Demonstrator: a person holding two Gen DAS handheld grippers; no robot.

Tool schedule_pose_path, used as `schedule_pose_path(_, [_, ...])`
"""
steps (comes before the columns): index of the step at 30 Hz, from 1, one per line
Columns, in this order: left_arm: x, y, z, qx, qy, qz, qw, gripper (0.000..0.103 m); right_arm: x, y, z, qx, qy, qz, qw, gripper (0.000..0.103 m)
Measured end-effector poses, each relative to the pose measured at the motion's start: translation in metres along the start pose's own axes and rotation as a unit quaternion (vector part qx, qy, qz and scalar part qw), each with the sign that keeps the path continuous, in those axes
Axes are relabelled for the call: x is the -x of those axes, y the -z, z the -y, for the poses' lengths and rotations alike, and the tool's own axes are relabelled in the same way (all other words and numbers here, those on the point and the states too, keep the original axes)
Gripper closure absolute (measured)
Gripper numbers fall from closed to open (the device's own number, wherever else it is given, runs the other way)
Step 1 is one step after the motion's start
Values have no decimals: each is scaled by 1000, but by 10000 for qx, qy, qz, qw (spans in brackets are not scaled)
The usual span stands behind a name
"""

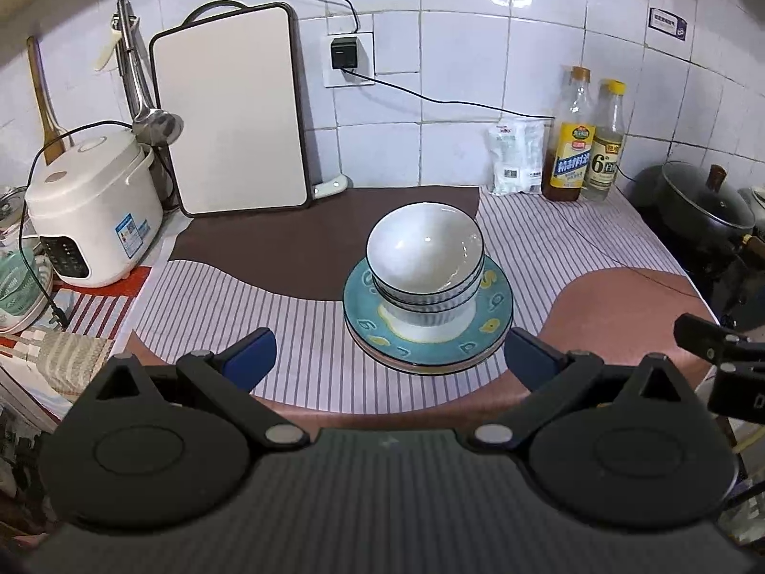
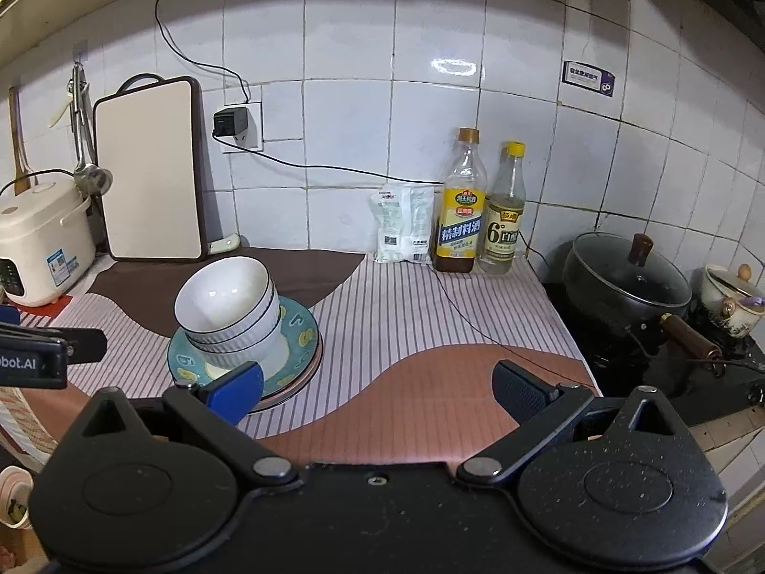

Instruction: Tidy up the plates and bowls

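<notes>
From the left wrist camera, the left gripper [image 1: 389,358] hung over the near edge of the counter with its jaws spread wide and nothing between them, its blue-padded fingertips [image 1: 251,356] level with the front of the stack. The stack stood just ahead and slightly right of centre: three white ribbed bowls [image 1: 425,260] nested mouth-up, the top one tilted a little, sitting on a teal plate [image 1: 495,308] with yellow markings, which lay flat on at least one more plate whose pinkish rim showed beneath. Being round, the pile had no long axis; it simply rose straight up from the striped cloth [image 1: 287,315] covering the counter. Behind it a white cutting board [image 1: 229,115] leaned against the tiled wall, a white rice cooker [image 1: 91,215] stood at the left, and two bottles [image 1: 585,138] stood at the right by a white packet. From the right wrist camera, the right gripper [image 2: 380,387] was likewise fully open and empty, over the pink patch of the cloth [image 2: 430,382], with the bowls [image 2: 229,306] and plate [image 2: 299,330] to its left, its left fingertip overlapping the plate's near rim in view; whether it touched was unclear. A lidded black pan [image 2: 626,282] sat on the stove at the right.
</notes>
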State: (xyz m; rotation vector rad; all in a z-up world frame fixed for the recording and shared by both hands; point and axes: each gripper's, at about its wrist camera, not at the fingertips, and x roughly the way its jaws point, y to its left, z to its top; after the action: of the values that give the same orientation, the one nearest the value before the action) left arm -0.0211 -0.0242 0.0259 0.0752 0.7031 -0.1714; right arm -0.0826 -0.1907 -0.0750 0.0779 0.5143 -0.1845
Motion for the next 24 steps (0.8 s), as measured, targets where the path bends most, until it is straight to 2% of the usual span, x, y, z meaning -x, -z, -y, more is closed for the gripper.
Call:
schedule_pose_path(11, [-2,3,0,-11,20,-62,10000,0,2,-1,1,31,156,3,9999,0])
schedule_pose_path(24, [0,5,-2,9,-80,2,10000,0,-2,2,0,66,89,-73,9999,0])
